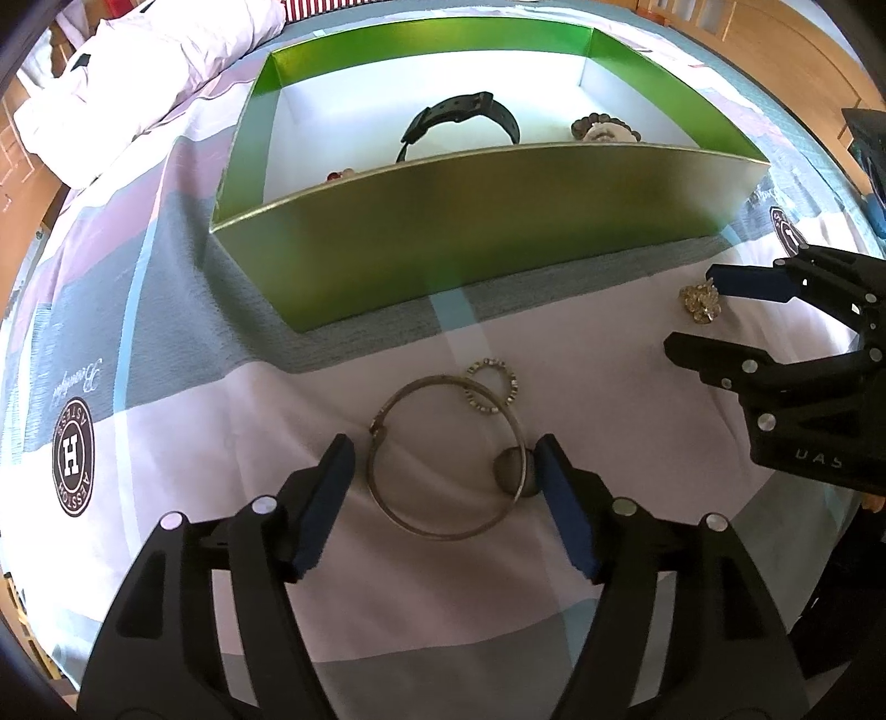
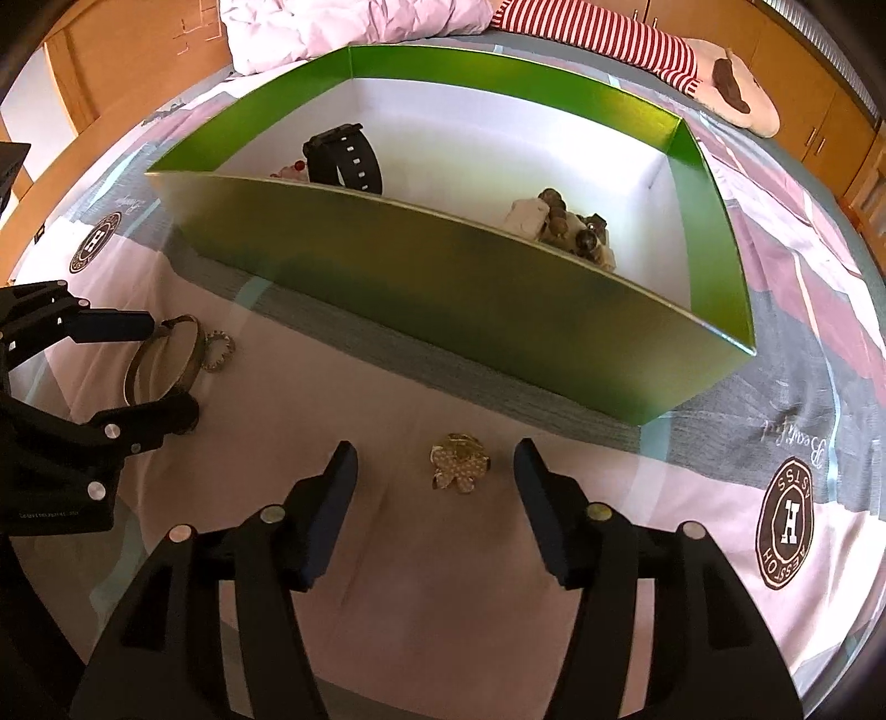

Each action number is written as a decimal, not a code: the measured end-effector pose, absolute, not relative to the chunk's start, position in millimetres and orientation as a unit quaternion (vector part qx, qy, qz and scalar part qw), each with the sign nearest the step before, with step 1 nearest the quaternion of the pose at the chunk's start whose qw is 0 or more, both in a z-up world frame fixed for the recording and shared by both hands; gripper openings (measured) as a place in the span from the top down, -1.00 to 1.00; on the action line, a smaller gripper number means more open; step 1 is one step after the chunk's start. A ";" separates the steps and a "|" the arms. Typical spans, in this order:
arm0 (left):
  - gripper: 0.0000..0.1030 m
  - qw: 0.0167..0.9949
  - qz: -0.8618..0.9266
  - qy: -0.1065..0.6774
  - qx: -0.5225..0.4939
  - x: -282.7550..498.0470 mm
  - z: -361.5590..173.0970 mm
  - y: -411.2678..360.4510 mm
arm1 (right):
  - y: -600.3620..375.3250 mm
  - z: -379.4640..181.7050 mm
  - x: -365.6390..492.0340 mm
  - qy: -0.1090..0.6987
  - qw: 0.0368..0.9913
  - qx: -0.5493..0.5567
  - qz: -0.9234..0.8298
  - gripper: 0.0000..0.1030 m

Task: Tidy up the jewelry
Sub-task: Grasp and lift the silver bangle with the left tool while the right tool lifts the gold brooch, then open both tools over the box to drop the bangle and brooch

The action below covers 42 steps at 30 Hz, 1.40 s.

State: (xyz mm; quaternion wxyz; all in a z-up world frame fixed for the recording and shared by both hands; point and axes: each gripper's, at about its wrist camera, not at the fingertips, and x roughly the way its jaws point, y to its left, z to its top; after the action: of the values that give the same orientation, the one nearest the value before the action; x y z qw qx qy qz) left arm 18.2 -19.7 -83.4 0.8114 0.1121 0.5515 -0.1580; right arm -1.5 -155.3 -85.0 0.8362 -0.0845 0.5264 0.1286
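Observation:
A silver bangle (image 1: 443,531) with a round stone lies on the bedsheet between the fingers of my left gripper (image 1: 443,448). That gripper is open; its right pad sits very near the stone, its left pad stands apart. A small jewelled ring (image 1: 493,385) overlaps the bangle's far edge. A gold flower brooch (image 2: 459,462) lies between the fingers of my right gripper (image 2: 434,448), open and not touching it. Behind both stands the green box (image 1: 470,221), holding a black watch (image 1: 459,119), a beaded bracelet (image 1: 603,130) and a red-beaded piece at its left.
The patterned bedsheet (image 2: 443,609) has round logo prints left and right. A white quilt (image 1: 138,72) lies at the back, with a red-striped plush toy (image 2: 637,44) beside it. Wooden cabinets (image 2: 819,72) run behind the bed.

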 end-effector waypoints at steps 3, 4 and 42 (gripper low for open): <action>-0.34 0.810 -0.161 0.551 0.120 17.2 -85.7 -22.4 | -155.2 -85.3 -1.3 0.526 0.836 -0.086 0.130 -0.15; -0.27 0.810 -0.164 0.550 0.122 16.3 -85.8 -23.4 | -154.7 -85.6 -1.5 0.526 0.836 -0.087 0.132 -0.15; -0.14 0.857 -0.126 0.498 0.038 161.0 -21.0 -38.9 | -203.1 -31.9 142.2 0.489 0.864 0.044 0.108 0.57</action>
State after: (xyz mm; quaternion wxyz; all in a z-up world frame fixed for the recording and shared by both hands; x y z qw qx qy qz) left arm 161.0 -38.9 -21.0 0.8573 0.0381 0.4977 -0.1257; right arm 142.2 -203.1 -31.9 0.8643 0.0435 0.4893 0.1081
